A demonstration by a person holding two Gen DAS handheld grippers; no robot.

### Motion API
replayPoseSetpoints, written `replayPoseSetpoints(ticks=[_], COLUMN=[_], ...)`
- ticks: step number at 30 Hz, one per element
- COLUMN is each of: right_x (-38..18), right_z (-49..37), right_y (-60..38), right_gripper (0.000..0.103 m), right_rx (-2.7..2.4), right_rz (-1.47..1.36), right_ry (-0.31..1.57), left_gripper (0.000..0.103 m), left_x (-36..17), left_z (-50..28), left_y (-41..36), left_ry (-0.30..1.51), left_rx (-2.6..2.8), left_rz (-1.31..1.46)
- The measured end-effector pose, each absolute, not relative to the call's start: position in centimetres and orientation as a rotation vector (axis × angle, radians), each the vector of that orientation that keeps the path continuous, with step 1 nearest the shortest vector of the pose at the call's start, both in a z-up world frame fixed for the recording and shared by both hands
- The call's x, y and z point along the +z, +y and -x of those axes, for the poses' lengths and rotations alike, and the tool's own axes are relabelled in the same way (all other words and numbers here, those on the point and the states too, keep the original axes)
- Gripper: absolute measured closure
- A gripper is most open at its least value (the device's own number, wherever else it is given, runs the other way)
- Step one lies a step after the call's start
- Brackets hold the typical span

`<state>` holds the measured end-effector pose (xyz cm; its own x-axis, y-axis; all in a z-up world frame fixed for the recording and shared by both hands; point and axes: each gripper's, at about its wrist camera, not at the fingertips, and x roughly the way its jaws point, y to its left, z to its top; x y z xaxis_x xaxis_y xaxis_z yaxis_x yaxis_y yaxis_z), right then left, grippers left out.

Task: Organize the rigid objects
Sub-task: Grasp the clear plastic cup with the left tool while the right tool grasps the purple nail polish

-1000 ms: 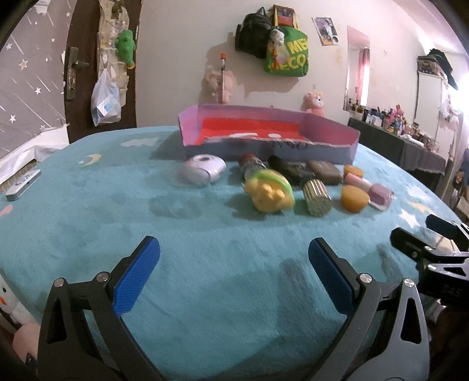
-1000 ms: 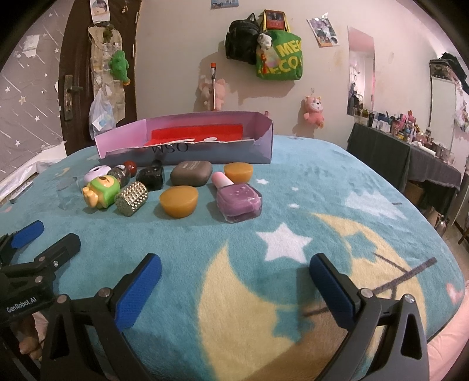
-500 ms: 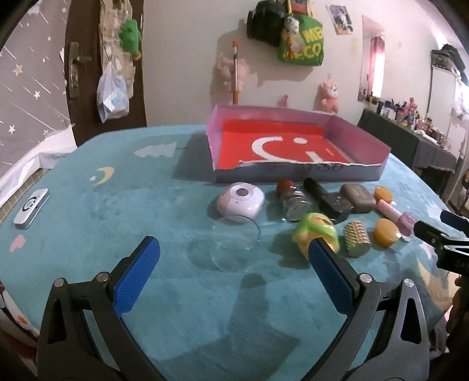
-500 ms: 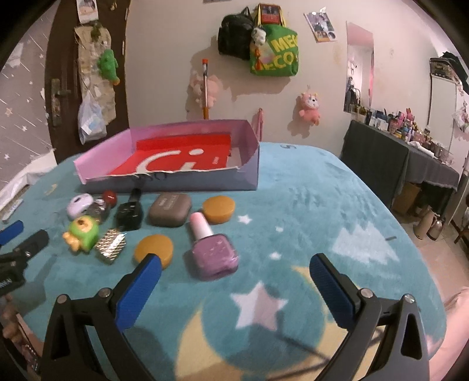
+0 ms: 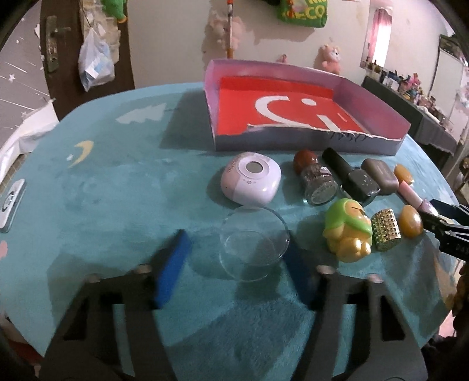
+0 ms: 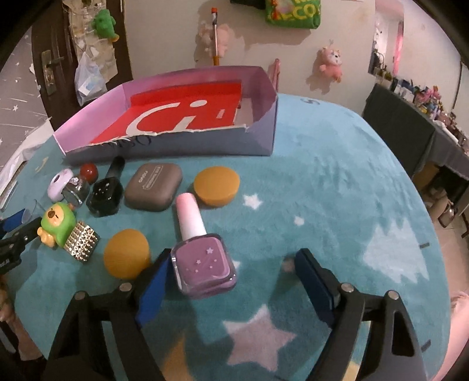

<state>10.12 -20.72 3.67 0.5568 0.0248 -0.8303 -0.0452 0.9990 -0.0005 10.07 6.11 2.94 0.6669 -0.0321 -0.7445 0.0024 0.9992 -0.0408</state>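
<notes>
1. Nearest the person, both grippers hang over the teal blanket (image 6: 337,181), jaws partly open and just now closing, gripping nothing.
2. Left gripper (image 5: 234,271) frames the glass bowl (image 5: 253,241); it should settle lower and square up before pinching the rim.
3. Right gripper (image 6: 233,288) brackets the purple bottle (image 6: 202,260), pads still clear.
4. Farther back, the pink box (image 6: 263,88) stands empty.
5. Only the left view shows the bowl clearly.

1. The left tool (image 5: 236,268) has fuzzy blue pads, blurred.
2. The green bag (image 6: 293,11) on the wall is cut off at the top edge.
3. The little things on the dark shelf (image 5: 410,88) are too small to tell apart.
</notes>
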Motion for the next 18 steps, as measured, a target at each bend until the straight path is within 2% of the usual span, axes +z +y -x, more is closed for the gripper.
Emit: replayPoseSetpoints(ticks=[2, 4, 18], right_x=[3.8, 4.0, 5.8], right_z=[-10.0, -9.7, -9.3], right_y=[-20.4, -20.0, -20.1], right_gripper=[0.037, 0.061, 0.061], right_rx=[0.074, 0.123, 0.169], right_rz=[0.026, 0.032, 0.025], right_ry=[0.969, 0.958, 0.909], left_gripper=[0.062, 0.065, 0.066], left_x=[3.0, 3.3, 6.0], left_z=[-10.2, -10.3, -10.2], left_y=[5.9, 5.8, 5.1], left_ry=[0.838, 0.839, 0.789], left_rx=[-0.035, -0.048, -0.085], left_rz=[0.035, 0.044, 0.011])
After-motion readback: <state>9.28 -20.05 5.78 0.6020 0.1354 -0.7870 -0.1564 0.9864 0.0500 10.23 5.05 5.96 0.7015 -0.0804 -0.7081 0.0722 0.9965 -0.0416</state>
